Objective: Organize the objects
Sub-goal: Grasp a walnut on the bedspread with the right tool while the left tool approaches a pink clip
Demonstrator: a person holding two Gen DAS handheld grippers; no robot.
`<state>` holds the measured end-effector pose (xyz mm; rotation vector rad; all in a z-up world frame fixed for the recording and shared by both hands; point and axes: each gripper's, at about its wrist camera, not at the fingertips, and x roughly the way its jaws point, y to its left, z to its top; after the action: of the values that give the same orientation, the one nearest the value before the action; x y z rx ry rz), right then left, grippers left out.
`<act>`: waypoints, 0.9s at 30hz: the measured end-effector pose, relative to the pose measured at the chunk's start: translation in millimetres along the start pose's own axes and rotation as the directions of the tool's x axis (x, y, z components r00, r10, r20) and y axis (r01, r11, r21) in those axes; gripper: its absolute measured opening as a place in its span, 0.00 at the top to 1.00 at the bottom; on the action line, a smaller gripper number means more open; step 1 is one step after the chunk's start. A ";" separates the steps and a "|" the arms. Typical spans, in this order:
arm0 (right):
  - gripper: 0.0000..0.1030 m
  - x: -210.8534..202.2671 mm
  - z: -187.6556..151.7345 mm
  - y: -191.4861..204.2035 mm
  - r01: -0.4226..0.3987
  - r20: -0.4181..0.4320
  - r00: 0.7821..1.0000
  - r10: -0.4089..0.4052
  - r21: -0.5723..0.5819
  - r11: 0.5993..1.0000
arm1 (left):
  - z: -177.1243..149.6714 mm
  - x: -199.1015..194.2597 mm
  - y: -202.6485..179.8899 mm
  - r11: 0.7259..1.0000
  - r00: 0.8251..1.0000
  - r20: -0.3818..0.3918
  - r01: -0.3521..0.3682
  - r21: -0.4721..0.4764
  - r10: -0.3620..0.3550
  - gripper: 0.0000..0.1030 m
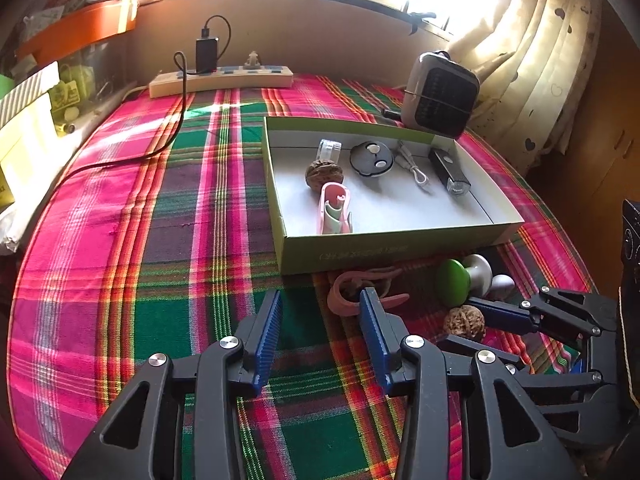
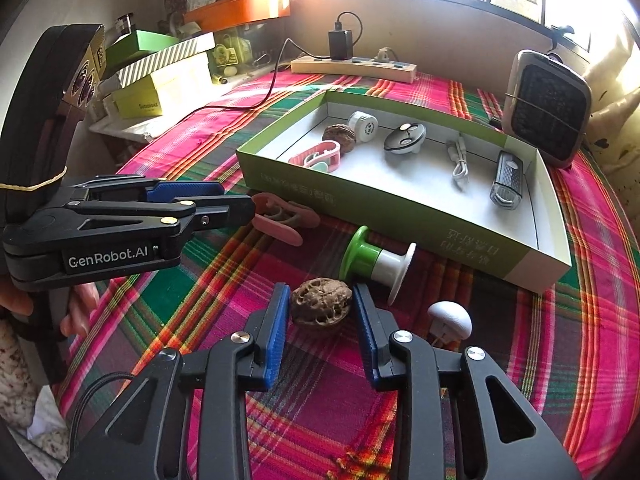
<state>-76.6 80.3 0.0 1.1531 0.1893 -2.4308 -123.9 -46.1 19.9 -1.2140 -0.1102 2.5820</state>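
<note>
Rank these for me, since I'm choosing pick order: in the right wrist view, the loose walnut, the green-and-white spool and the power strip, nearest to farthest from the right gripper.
1. loose walnut, between the right gripper fingers.
2. green-and-white spool, just beyond, before the box.
3. power strip, far table edge.

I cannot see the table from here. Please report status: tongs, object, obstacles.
Right tongs open, straddling walnut, not clamped. Left tongs open, empty, near pink clip. Box ahead; green stamp lies between.
</note>
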 end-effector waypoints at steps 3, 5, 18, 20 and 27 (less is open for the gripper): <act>0.68 -1.2 -0.8 0.1 -0.005 0.001 1.000 0.005 -0.001 1.000 | 1.9 1.6 -1.9 1.000 1.000 0.001 0.008 0.010 -0.008 0.62; 0.68 -2.3 -2.0 0.8 -0.007 -0.001 1.000 0.007 -0.006 1.000 | 3.7 3.3 -2.4 1.000 1.000 0.002 0.021 0.014 -0.021 0.62; 0.68 -8.8 -10.8 -3.5 -0.019 -0.009 1.000 0.019 0.005 1.000 | 5.4 11.5 -14.0 0.994 0.995 -0.015 0.103 0.036 -0.102 0.62; 0.68 -9.4 -11.2 -3.6 -0.020 -0.008 1.000 0.020 0.005 1.000 | 3.7 10.8 -15.9 0.993 0.994 -0.019 0.111 0.041 -0.110 0.62; 0.68 -12.7 -15.1 -7.6 -0.013 -0.006 1.000 0.013 0.012 1.000 | -3.7 2.8 -25.8 0.990 0.992 -0.024 0.124 0.068 -0.123 0.62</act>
<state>-62.3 95.9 -0.4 1.1639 0.1686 -2.4208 -117.1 -20.8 20.4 -1.1691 -0.0874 2.4465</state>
